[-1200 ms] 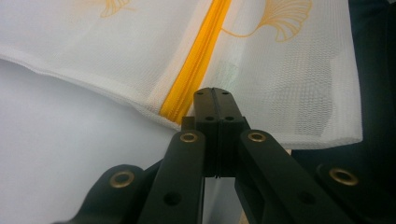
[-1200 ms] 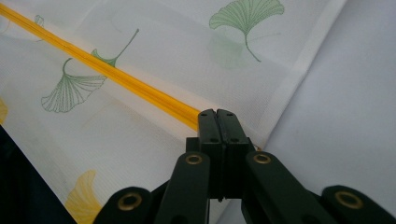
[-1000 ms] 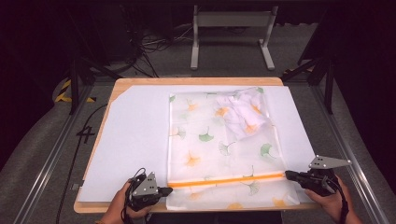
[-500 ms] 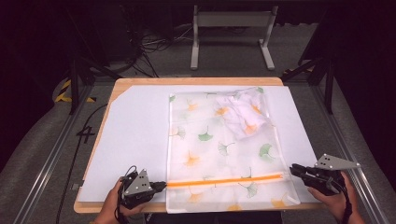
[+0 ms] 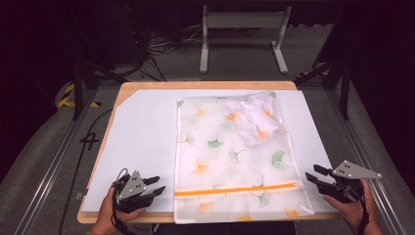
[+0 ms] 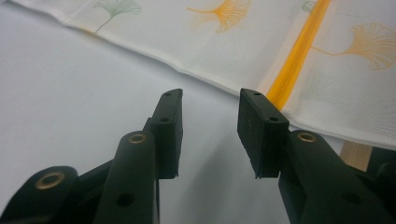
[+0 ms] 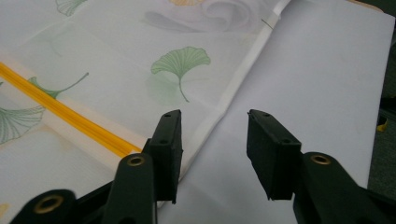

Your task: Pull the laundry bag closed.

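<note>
We note both claws parted and off the cloth. The left claw (image 5: 157, 185) sits at the near left of the worktop (image 5: 205, 85), over the white sheet (image 5: 142, 132) and just beside the left edge of the ginkgo-print bag (image 5: 230, 161); in the left gripper view its pads (image 6: 170, 126) stand apart with nothing between them, the bag's (image 6: 243, 42) hem lying a little beyond. The right claw (image 5: 314, 174) mirrors it at the near right, released too, its jaws straddling bare sheet with the bag's (image 7: 116, 70) white seam just beside the left pad (image 7: 168, 149). Against the earlier frames, where each claw pinched shut at a near corner by the orange zip strip (image 5: 235, 190), both sets of jaws have just been opening, and the left hand has drawn outward, away from the bag. The bag lies flat, lengthwise on the sheet, zip end toward us, near edge overhanging the worktop front, with a crumpled white garment (image 5: 254, 117) showing through its far right corner. We judge that the pulling-flat or closing of the zip end is done and the bag has been let go; what follows is likely a withdrawal or a fresh grip elsewhere. Whether the zip is fully shut we cannot tell.
</note>
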Demonstrator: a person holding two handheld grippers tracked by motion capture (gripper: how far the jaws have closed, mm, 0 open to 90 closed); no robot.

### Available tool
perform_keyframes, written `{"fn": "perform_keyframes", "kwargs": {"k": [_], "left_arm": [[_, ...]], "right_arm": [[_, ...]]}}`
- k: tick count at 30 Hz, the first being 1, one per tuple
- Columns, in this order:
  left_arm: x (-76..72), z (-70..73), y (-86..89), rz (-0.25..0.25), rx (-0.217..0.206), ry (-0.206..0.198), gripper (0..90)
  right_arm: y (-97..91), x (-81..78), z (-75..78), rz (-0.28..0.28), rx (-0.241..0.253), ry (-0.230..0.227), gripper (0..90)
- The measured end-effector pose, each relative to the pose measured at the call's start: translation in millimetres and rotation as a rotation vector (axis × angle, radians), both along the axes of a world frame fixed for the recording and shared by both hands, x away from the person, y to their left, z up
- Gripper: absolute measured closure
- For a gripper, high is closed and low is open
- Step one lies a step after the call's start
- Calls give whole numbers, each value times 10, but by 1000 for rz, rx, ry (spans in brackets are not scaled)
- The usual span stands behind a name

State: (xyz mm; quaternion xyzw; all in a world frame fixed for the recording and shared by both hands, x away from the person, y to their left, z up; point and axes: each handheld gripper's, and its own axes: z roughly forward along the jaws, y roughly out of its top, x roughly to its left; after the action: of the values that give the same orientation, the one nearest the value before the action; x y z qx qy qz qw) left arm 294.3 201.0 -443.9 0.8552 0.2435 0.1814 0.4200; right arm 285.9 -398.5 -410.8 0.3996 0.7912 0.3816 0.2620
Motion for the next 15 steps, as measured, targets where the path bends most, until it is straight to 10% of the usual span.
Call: {"fn": "perform_keyframes", "kwargs": {"k": [15], "left_arm": [[118,-8,430,210,-27,-36,309]], "right_arm": [[-137,32,-107,-108,-47,-39,351]]}}
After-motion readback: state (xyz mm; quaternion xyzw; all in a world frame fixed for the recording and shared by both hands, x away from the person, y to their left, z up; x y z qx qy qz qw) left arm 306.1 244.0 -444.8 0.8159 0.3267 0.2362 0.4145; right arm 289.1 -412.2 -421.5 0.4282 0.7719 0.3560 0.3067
